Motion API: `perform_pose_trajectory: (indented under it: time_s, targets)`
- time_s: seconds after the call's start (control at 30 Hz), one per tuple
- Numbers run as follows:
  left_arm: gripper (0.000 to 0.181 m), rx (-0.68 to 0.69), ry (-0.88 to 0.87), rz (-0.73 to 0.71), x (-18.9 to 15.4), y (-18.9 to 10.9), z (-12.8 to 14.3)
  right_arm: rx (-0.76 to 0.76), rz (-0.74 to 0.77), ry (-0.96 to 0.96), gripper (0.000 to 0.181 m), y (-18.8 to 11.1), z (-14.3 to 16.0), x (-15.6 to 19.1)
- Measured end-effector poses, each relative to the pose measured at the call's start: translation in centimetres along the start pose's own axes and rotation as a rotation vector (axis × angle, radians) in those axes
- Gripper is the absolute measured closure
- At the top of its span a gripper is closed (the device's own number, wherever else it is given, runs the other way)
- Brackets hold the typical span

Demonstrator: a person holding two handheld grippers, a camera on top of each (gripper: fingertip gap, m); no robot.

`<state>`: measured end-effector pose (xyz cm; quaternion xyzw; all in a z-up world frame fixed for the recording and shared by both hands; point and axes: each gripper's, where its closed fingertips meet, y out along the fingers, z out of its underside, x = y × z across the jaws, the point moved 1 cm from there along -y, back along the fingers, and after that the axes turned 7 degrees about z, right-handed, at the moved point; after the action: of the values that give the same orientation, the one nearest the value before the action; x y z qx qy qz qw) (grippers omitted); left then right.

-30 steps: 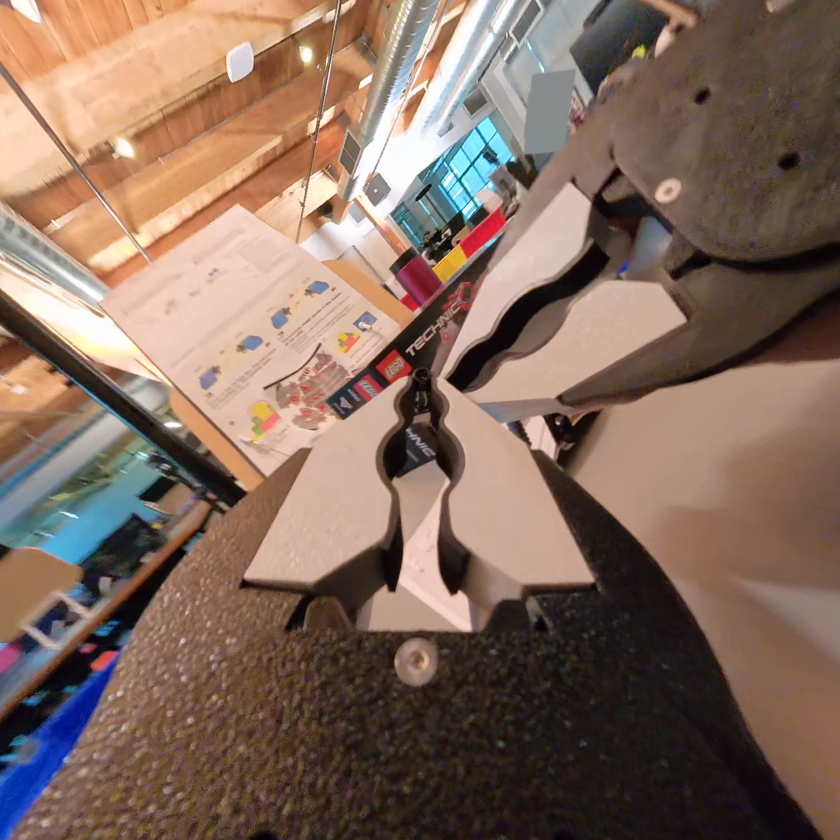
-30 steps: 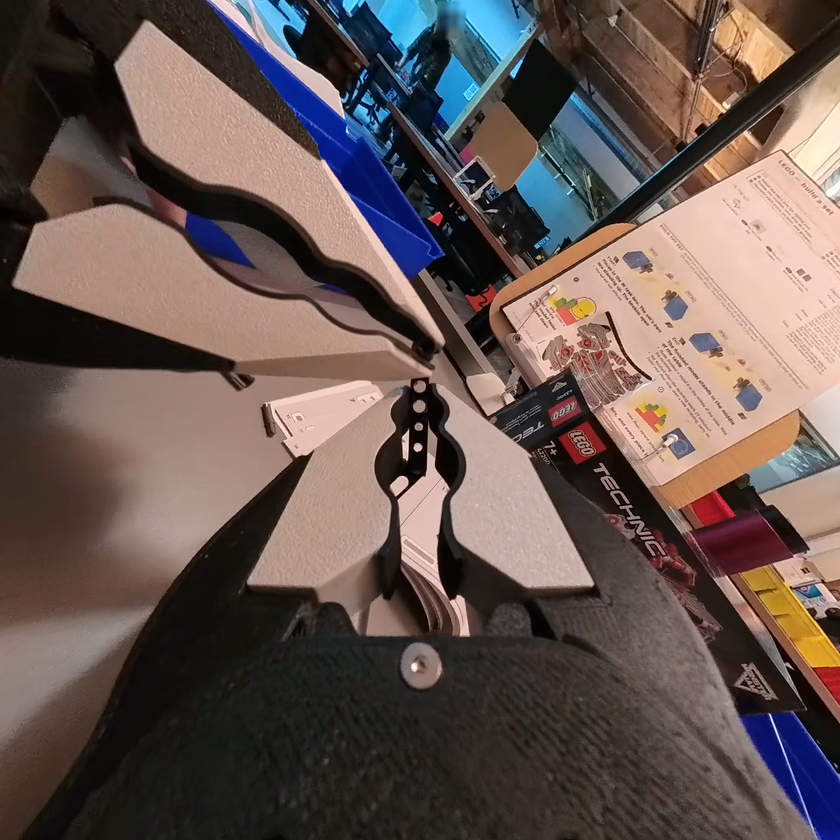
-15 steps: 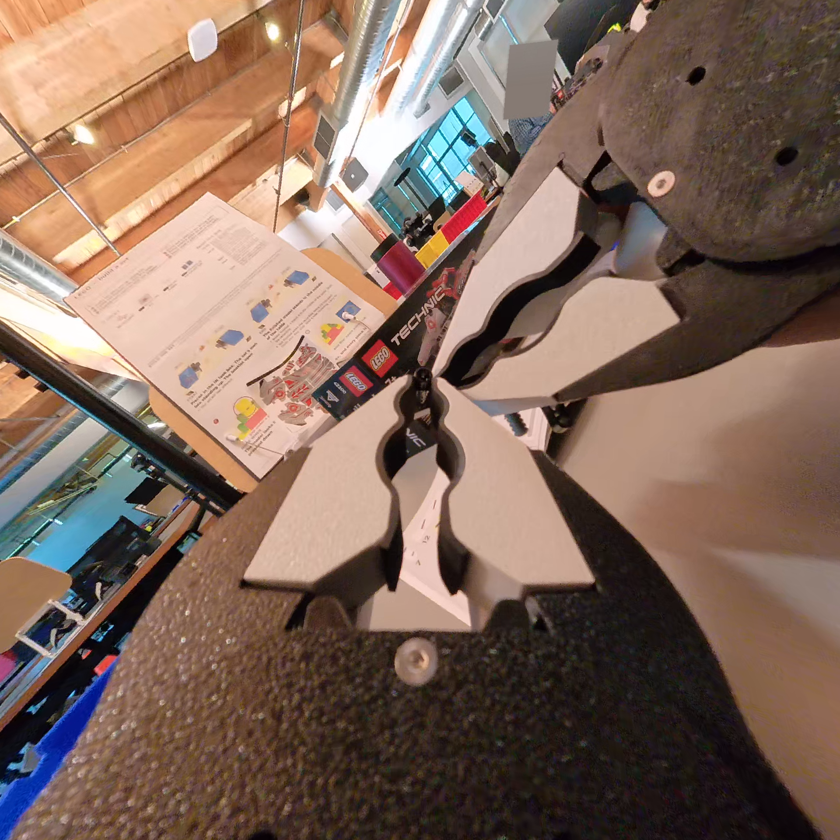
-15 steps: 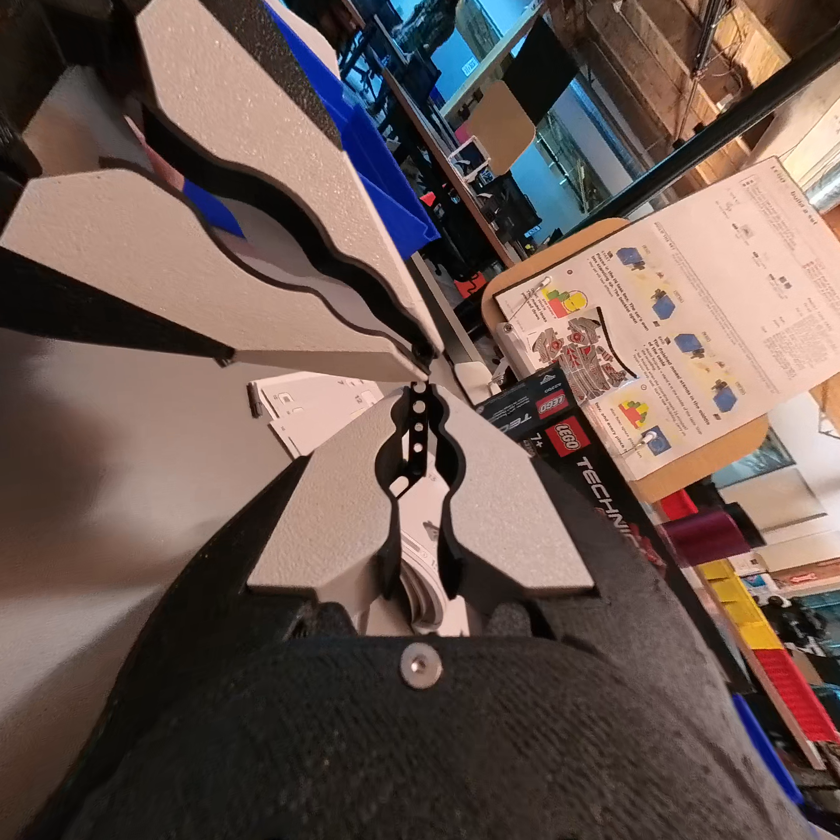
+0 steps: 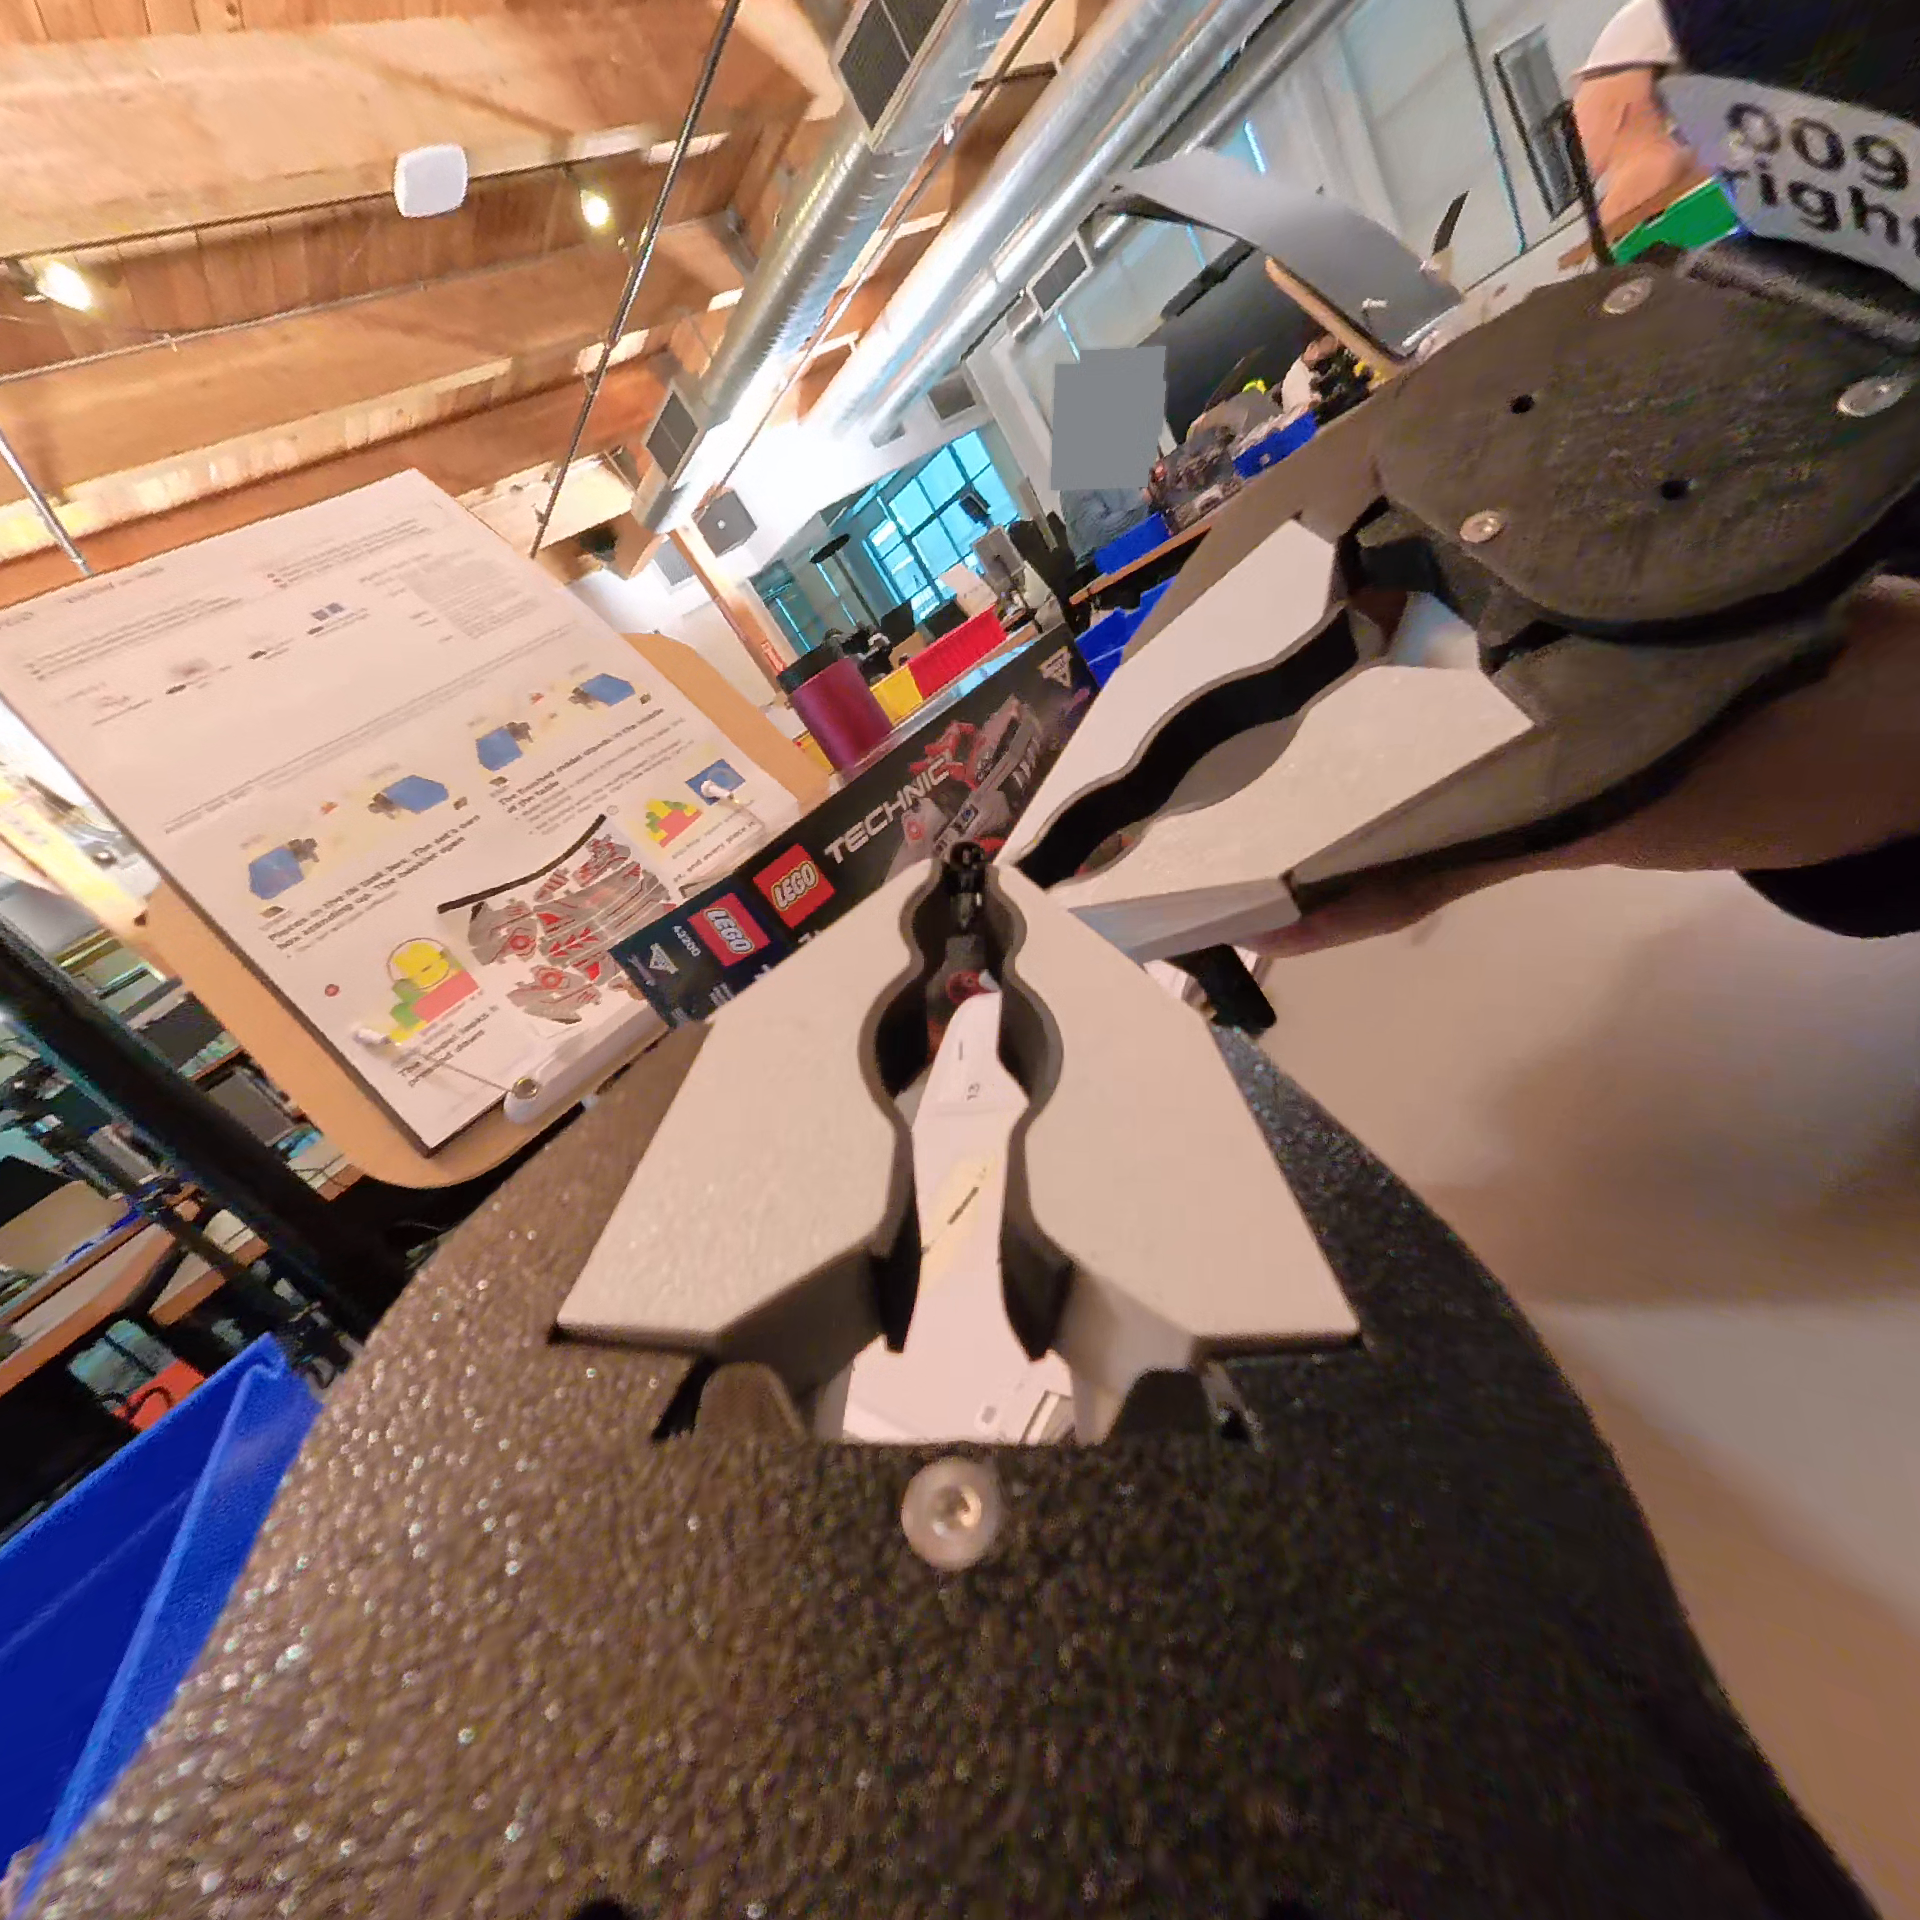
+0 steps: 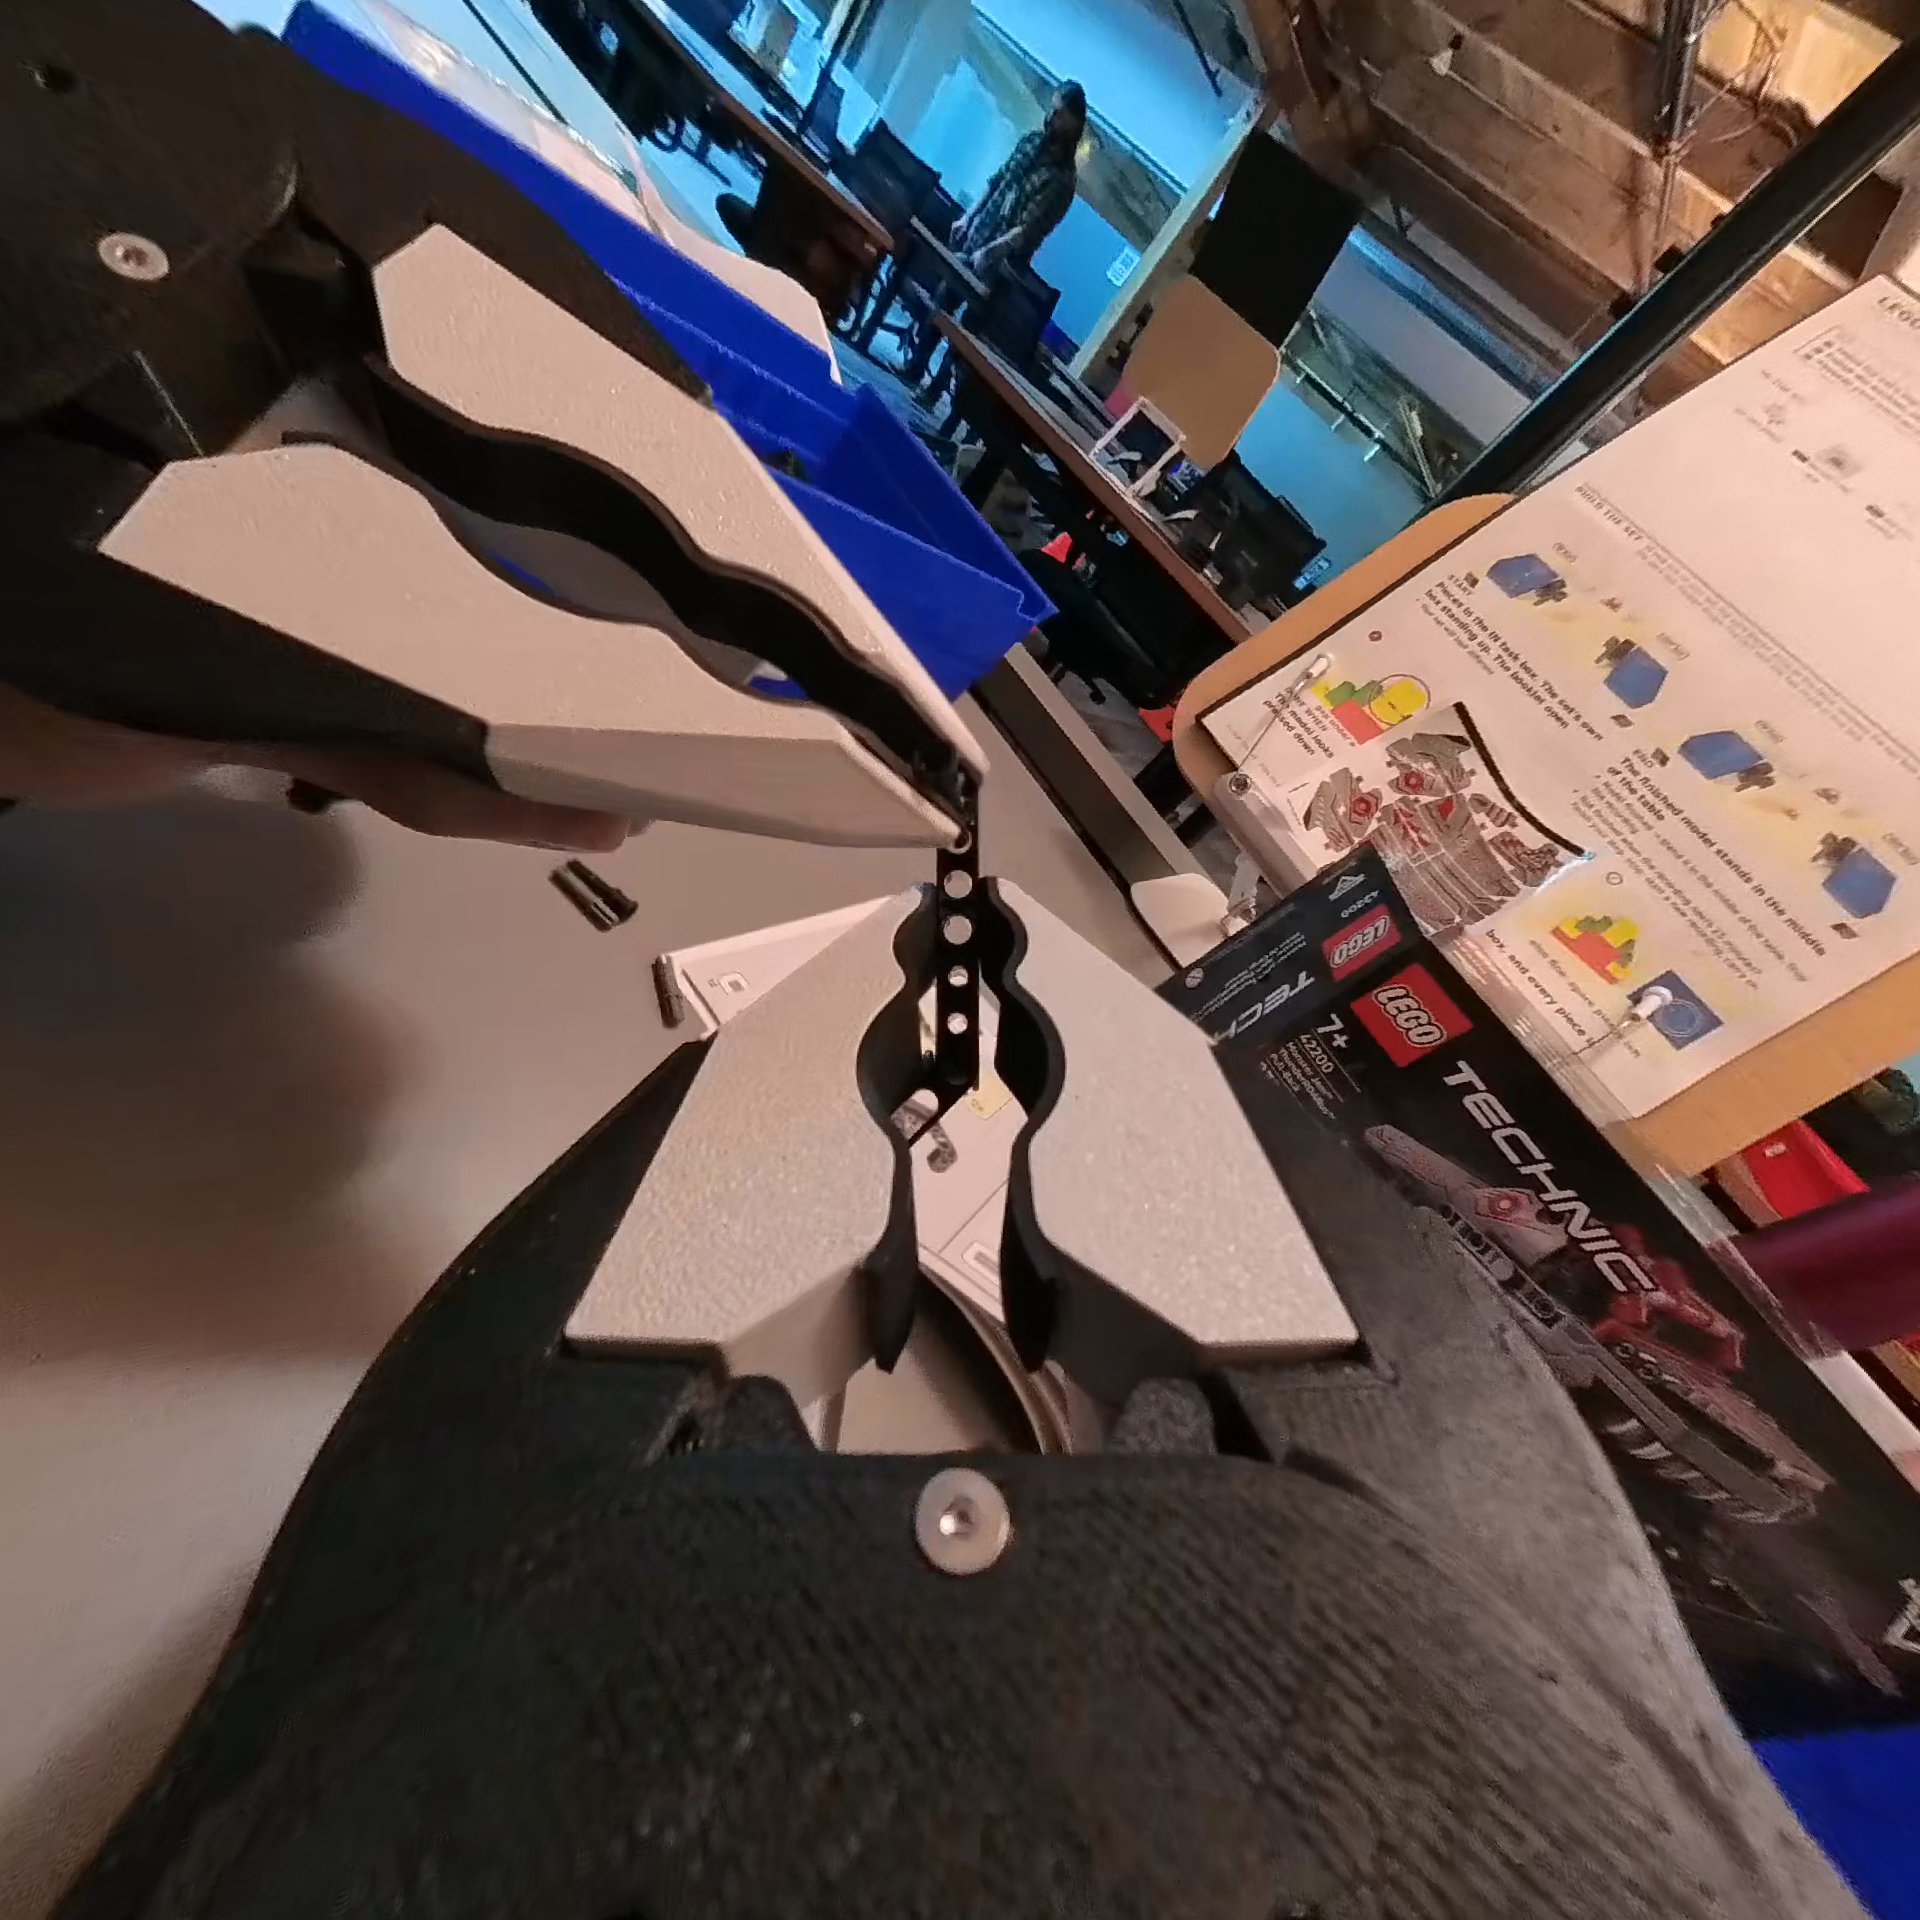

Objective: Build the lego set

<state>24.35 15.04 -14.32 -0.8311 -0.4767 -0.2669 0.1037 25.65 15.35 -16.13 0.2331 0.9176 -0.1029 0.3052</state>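
Worktop (image 6: 260, 1195) is plain pale grey, mostly bare. A small black pin (image 6: 592, 894) lies loose on it, w/ the white instruction booklet (image 6: 748, 966) just past that. At the far edge the black lego box (image 6: 1475, 1101) lies flat, and behind it an illustrated instruction sheet (image 5: 343, 769) is propped on a wooden board. A blue bin (image 6: 873, 499) sits at the far-left side. Room: open workshop w/ wood-beam ceiling, silver ducts, more desks, a person far off.

My right tongs (image 6: 958, 904) are clamped on a black beam w/ holes (image 6: 956, 977), held above the worktop. My left tongs (image 5: 964, 871) are pinched on a tiny black pin (image 5: 966, 868), its tip at the beam's top end; from the right cam they look touching, can't tell if it's seated.

Vs 1 s ago: both grips unchanged, tips still meeting. Both cams have tilted, so the lego box and sheet sit differently in frame, and the loose pin on the worktop now shows.
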Motion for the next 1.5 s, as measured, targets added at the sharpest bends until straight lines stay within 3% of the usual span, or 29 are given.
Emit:
perform_pose_trajectory:
  time_s: [0.23, 0.57, 0.93, 1.5]
  targets:
    - [0.177, 0.075, 0.095, -0.022, -0.4, 0.3, 0.5, 0.035, 0.048, -0.144, 0.177, 0.1, 0.2, 0.5]
    - [0.178, -0.038, -0.068, 0.059, -0.2, 0.0, 0.5, 0.003, -0.063, 0.055, 0.176, 0.1, 0.1, 1.2]
    - [0.177, -0.001, 0.016, 0.08, -0.6, 0.1, 1.1, 0.032, -0.099, 0.167, 0.177, 0.2, 0.8, 1.0]
    - [0.177, 0.097, 0.002, 0.051, -0.6, 0.4, 2.3, 0.098, -0.005, -0.019, 0.177, 0.5, 2.2, 0.2]
